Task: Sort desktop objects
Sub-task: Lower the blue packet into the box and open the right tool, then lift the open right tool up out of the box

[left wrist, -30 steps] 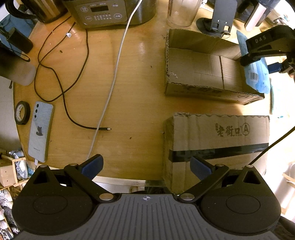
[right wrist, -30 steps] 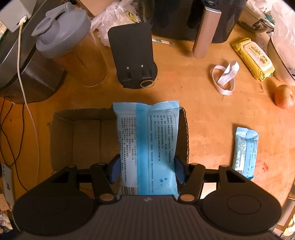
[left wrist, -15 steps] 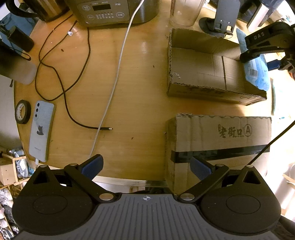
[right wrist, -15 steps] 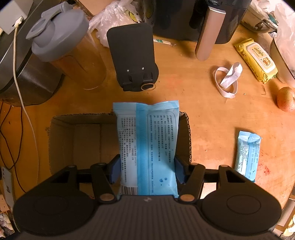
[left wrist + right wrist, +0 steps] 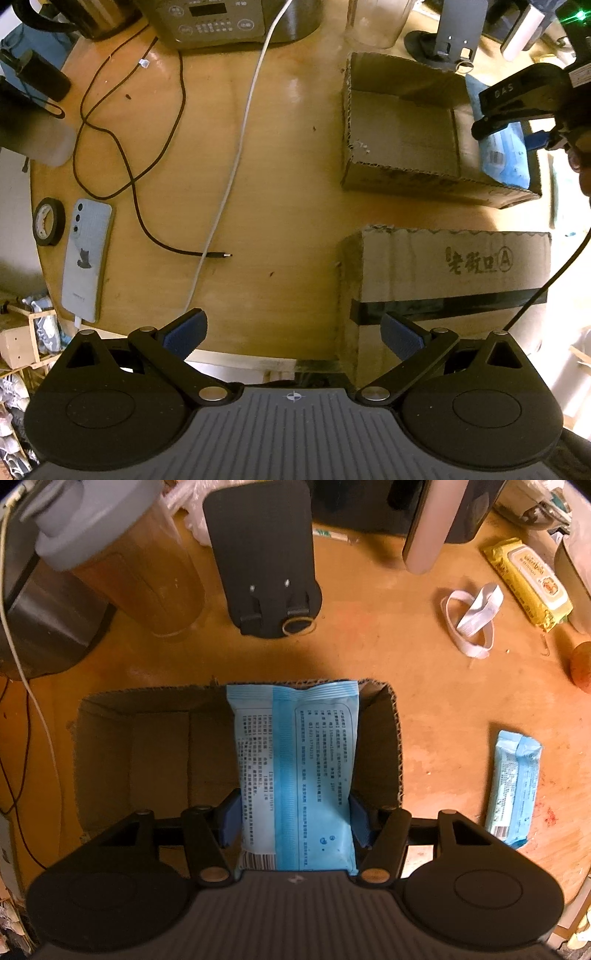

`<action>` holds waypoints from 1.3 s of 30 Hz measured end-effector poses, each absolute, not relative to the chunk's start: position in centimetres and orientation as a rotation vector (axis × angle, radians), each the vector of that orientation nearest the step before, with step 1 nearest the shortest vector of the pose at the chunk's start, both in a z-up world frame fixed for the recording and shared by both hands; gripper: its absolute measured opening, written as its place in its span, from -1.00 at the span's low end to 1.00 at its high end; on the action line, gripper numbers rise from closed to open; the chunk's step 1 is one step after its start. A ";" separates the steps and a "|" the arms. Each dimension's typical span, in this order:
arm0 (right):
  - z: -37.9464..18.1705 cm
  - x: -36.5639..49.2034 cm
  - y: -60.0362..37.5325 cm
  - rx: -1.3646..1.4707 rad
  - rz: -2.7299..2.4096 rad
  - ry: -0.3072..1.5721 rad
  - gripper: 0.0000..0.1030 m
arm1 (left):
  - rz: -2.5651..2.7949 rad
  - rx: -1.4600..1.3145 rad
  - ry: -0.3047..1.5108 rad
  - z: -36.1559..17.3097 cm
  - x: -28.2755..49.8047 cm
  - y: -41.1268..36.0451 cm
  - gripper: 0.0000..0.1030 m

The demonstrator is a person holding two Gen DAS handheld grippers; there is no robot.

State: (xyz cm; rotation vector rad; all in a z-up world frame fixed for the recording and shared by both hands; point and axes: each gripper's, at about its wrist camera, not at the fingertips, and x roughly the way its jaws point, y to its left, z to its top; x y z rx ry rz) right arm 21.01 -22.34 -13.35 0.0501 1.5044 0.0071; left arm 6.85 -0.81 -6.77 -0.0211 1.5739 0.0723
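The blue packet [image 5: 295,771] is the item in hand: your right gripper [image 5: 295,821] has it clamped across its width, 1 blue pad on each long edge, jaws partly closed on it. The packet hangs inside the right-hand end of the open cardboard box [image 5: 107,760], its far edge level with the box's far wall at 12 o'clock from the gripper. In the left wrist view the same packet [image 5: 506,155] sits low between the box walls [image 5: 402,173] under the right gripper [image 5: 517,122].

Procedure for this step, as judged from the views:

1. Keep the gripper pointing straight down. Lower until the packet's underside rests on the box floor.
2. Hold clear of the wall at 3 o'clock; the right pad is close to that corrugated edge and could snag it.
3. Open the jaws only after the packet is supported, then lift straight up.
4. Leave the free floor at 9 o'clock for later items.

Your left gripper [image 5: 291,332] is spread wide and holds nothing. It hovers above the table edge, with the closed printed box [image 5: 454,266] at 1 o'clock and the phone [image 5: 86,258] at 9 o'clock.

A second, slimmer blue packet [image 5: 513,779] lies on the table [image 5: 369,657] at 3 o'clock from the right gripper, outside the box. Treat it as a likely next pick.
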 end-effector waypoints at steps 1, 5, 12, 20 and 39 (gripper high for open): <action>-13.6 21.0 -22.3 0.049 0.008 1.506 0.12 | 0.074 -0.021 1.575 -6.8 6.9 -0.8 1.00; -14.6 21.0 -22.0 0.042 0.009 1.515 0.12 | 0.080 -0.018 1.580 -6.9 6.8 -0.6 1.00; -16.4 21.3 -21.8 0.042 0.001 1.533 0.12 | 0.082 -0.015 1.595 -7.2 6.6 -0.4 1.00; -17.8 21.5 -21.3 0.016 -0.009 1.543 0.13 | 0.087 -0.015 1.602 -7.3 6.5 -0.3 1.00; -16.9 21.4 -19.9 0.008 -0.011 1.487 1.00 | 0.091 -0.023 1.598 -7.3 6.4 -0.1 1.00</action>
